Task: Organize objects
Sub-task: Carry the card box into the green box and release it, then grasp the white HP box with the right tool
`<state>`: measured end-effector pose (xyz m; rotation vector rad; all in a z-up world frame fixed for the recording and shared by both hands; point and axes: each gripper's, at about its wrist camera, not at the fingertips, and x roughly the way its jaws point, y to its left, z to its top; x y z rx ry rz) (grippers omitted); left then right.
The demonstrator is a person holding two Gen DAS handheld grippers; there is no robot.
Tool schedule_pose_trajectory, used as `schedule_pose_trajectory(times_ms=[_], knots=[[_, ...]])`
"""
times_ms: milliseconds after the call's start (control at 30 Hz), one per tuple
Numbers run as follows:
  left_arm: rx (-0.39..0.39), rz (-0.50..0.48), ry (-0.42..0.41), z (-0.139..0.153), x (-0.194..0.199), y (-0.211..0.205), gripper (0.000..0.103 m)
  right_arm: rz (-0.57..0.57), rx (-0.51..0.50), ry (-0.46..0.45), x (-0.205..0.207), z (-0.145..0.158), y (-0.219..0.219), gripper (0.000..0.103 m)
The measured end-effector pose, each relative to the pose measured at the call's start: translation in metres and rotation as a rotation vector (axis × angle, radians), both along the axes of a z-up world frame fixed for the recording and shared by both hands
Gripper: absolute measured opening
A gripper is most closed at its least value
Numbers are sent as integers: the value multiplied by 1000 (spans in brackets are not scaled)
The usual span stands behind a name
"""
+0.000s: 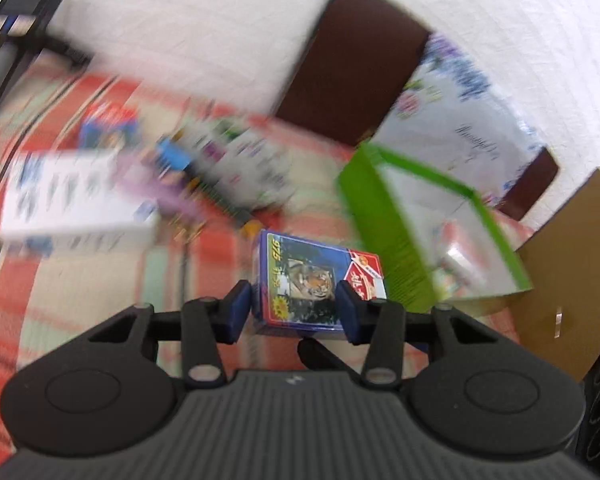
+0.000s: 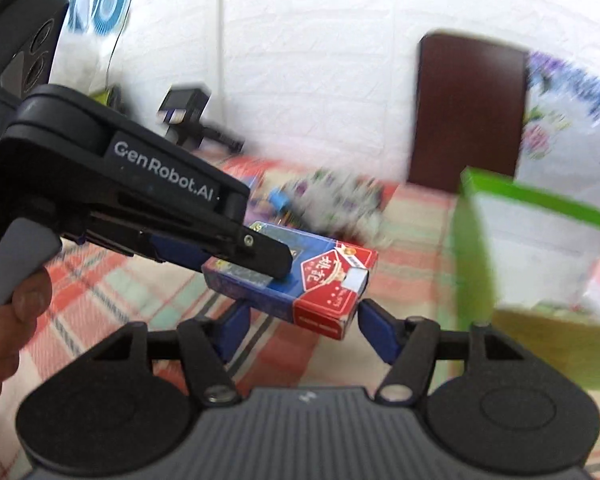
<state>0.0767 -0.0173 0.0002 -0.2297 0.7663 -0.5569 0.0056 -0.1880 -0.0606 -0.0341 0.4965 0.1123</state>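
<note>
My left gripper [image 1: 295, 312] is shut on a blue and red card box with a tiger picture [image 1: 308, 276], held above the checked cloth. In the right wrist view the same box [image 2: 300, 280] hangs in the left gripper [image 2: 256, 256], which comes in from the left. My right gripper [image 2: 300, 320] is open, its blue pads [image 2: 376, 332] on either side just below the box, not touching it. A green open box [image 1: 404, 224] stands to the right and shows too in the right wrist view [image 2: 476, 248].
A blurred pile of small packages [image 1: 220, 168] and a white box [image 1: 76, 200] lie at the left on the red checked cloth [image 1: 100, 288]. A brown cardboard box [image 1: 572, 280] is at the right. A dark chair back [image 1: 352, 64] stands behind.
</note>
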Motion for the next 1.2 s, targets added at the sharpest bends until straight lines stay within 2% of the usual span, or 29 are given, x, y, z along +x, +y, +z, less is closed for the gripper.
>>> schedule_pose_trajectory(times_ms=[133,233,300,367,400,433,500,533,600,700,867,1033,1200], knots=[[-5,-83,-83,26,4,-42,48,-88,3,-88,-8,22,-34,62],[4,-159,-125,35,13,-83,48,-162,31,-117,-10,28,-73,62],[15,-205,-148,34,21,-112,48,-209,36,-115,-5,26,-98,64],[21,-249,-153,29,34,-144,49,-257,54,-108,7,23,-121,71],[33,-258,-160,25,39,-157,49,-271,55,-103,16,19,-130,82],[62,-255,-175,21,44,-168,49,-293,37,-95,24,13,-136,87],[133,-235,-189,15,48,-182,48,-337,17,-47,31,4,-147,82],[137,-238,-181,14,49,-182,48,-342,46,-47,29,2,-151,80],[116,-252,-179,13,44,-172,48,-359,95,-69,16,1,-153,80],[123,-240,-185,13,32,-150,48,-368,106,-116,-2,3,-145,80],[83,-162,-145,6,4,-85,49,-317,101,-202,-24,16,-123,80],[109,6,-114,-1,-17,3,49,-113,106,-180,-19,23,-66,79],[86,197,-60,-1,1,86,49,82,99,-74,7,15,-4,78]])
